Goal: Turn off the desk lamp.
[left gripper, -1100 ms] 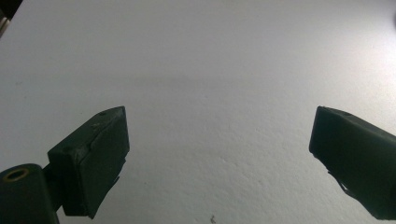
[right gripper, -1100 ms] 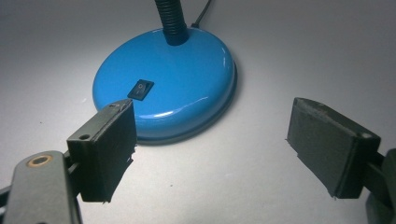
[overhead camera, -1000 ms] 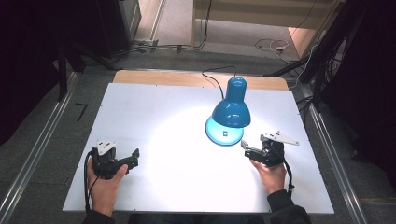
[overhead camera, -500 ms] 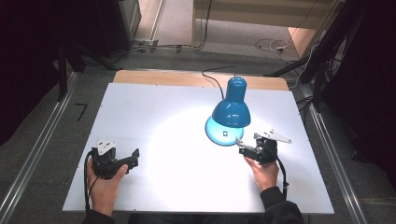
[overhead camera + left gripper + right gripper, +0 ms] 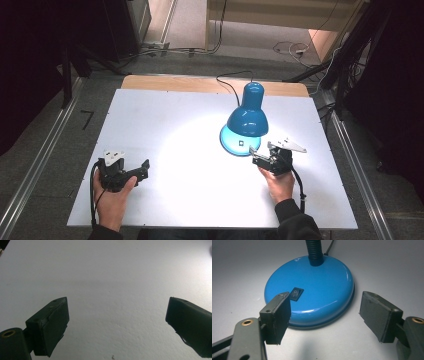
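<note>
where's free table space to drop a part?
Bare white board: the whole left half, from the left gripper up to the far edge, and the lit middle between both grippers. Crowded only at right, where the right gripper sits against the blue lamp base.

White table [image 5: 150,120] on grey floor [image 5: 45,145] (carpeted), dark surroundings, cables [image 5: 295,49] beyond, bright light pool mid-table.

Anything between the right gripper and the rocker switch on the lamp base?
Nothing visible. The right gripper is open at the near edge of the blue lamp base, and the black switch lies just past its jaws with only bare base between them.
</note>
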A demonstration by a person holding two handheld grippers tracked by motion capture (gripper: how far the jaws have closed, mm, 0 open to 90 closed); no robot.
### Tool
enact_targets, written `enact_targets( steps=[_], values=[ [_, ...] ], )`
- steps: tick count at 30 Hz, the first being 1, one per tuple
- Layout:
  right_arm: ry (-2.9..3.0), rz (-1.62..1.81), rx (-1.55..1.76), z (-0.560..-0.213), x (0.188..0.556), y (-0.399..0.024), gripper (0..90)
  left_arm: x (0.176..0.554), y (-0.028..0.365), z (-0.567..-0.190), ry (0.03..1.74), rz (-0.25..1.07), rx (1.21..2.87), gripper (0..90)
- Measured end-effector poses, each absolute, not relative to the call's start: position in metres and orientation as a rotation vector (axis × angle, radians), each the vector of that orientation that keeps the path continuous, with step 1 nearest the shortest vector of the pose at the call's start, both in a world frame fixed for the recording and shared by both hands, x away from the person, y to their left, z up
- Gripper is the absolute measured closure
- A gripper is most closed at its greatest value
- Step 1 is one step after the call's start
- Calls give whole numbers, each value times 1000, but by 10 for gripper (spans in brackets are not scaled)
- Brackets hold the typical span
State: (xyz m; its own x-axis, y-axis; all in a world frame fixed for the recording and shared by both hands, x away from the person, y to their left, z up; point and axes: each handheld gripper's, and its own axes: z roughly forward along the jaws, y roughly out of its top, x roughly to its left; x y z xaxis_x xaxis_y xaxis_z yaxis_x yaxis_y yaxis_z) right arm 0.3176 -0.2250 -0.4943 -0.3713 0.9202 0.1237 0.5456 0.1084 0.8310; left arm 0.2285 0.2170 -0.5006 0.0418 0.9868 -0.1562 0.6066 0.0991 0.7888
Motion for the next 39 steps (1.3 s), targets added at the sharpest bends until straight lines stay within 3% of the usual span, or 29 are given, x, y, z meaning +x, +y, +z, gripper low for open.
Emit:
enact_targets(
  steps=[7, 21, 22, 24, 27, 28, 29, 32, 39],
  values=[
    [1988, 1081, 1421, -499, 322, -221, 251, 229, 217, -500, 1647, 661, 1588, 55],
    [1975, 1091, 1371, -501, 321, -213, 465, 229, 217, -499, 1643, 657, 1588, 59],
    [1977, 1104, 1364, -501, 321, -210, 526, 228, 217, -499, 1641, 657, 1588, 59],
    [1979, 1110, 1363, -501, 321, -209, 539, 228, 217, -499, 1640, 657, 1589, 59],
    [1985, 1129, 1344, -502, 321, -206, 692, 228, 217, -499, 1640, 655, 1590, 59],
    [1985, 1129, 1344, -502, 321, -206, 692, 228, 217, -499, 1639, 654, 1589, 59],
    [1988, 1145, 1342, -503, 321, -205, 766, 228, 217, -499, 1640, 654, 1589, 59],
    [1983, 1168, 1338, -503, 321, -204, 855, 228, 217, -499, 1639, 654, 1589, 60],
    [1976, 1213, 1328, -506, 322, -199, 878, 229, 217, -499, 1636, 653, 1590, 60]
  ],
)
